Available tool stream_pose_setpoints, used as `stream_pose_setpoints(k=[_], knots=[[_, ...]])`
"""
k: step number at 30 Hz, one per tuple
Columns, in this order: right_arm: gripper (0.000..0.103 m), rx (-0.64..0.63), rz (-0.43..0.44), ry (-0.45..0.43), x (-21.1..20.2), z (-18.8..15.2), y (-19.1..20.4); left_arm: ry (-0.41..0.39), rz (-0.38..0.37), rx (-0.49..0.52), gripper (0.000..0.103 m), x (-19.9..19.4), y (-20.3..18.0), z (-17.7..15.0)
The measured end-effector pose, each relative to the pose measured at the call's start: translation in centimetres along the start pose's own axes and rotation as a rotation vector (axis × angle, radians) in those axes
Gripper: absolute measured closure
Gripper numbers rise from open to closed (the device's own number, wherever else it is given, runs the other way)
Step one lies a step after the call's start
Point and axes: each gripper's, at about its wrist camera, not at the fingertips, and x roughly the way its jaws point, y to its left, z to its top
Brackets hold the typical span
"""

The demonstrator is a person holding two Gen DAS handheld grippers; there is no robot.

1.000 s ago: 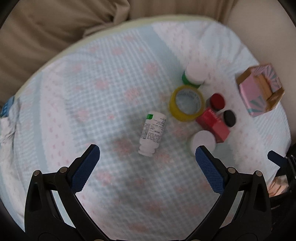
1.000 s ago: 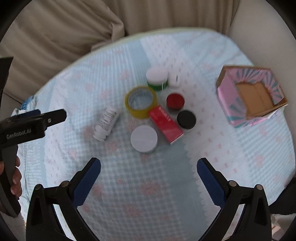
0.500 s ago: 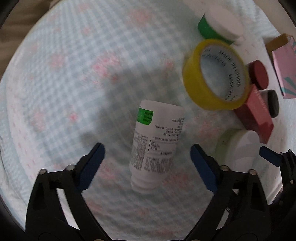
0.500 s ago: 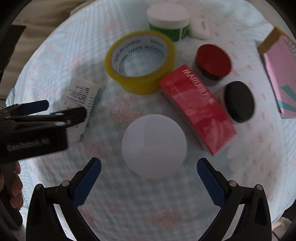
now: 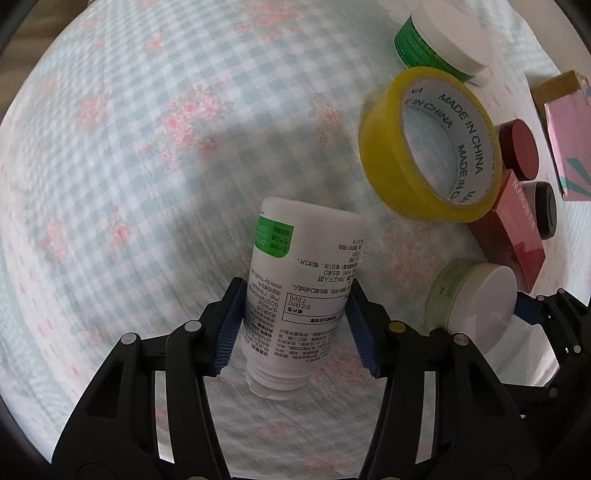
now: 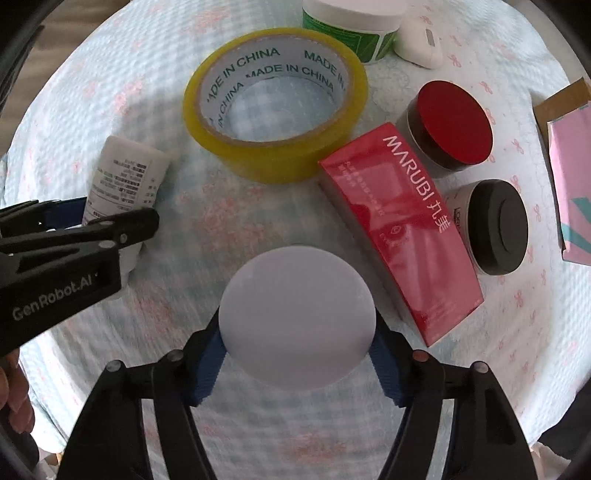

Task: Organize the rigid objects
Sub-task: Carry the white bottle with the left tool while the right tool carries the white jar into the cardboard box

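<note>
- Checked cloth (image 6: 110, 74): underlies every item.
- Pill bottle (image 5: 301, 295): lying on its side at the left of the group, between the left gripper's (image 5: 293, 325) pads.
- Tape roll (image 6: 275, 99): flat on the cloth, behind and right of the bottle.
- Wide jar (image 6: 351, 26): behind the tape roll; a small oval case (image 6: 421, 44) just beside it on the right.
- Carton (image 6: 402, 229): lying flat, right of the tape roll, near it.
- Two lidded pots (image 6: 454, 125) (image 6: 495, 225): right of the carton, one behind the other.
- Round-lidded jar (image 6: 297, 317): in front of the tape roll, left of the carton, between the right gripper's (image 6: 297, 358) pads.
- Paper box (image 6: 569, 177): far right edge.
</note>
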Motion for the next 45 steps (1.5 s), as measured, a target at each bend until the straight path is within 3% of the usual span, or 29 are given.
stream_pose_setpoints(k=[9, 16, 27, 38, 45], knots=[[0.037, 0.016, 0.033, -0.040, -1.3, -1.3, -0.5, -0.061, -0.018, -0.026, 0.054, -5.9, 0.6, -2.1], [0.037, 0.027, 0.057, -0.121, -6.7, -3.4, -1.8, -0.133, -0.037, -0.045, 0.055, -11.4, 0.2, -4.3], [0.037, 0.040, 0.060, -0.264, -16.6, -7.5, -3.7, -0.253, -0.103, -0.044, 0.054, -21.5, -5.3, -8.2], [0.037, 0.093, 0.065, -0.394, -25.6, -9.5, -13.6, -0.377, -0.182, -0.045, 0.054, -28.4, -15.3, -7.4], [0.037, 0.090, 0.064, -0.442, -29.2, -8.7, -24.2, -0.444, -0.194, -0.115, 0.054, -29.9, -23.4, -4.5]])
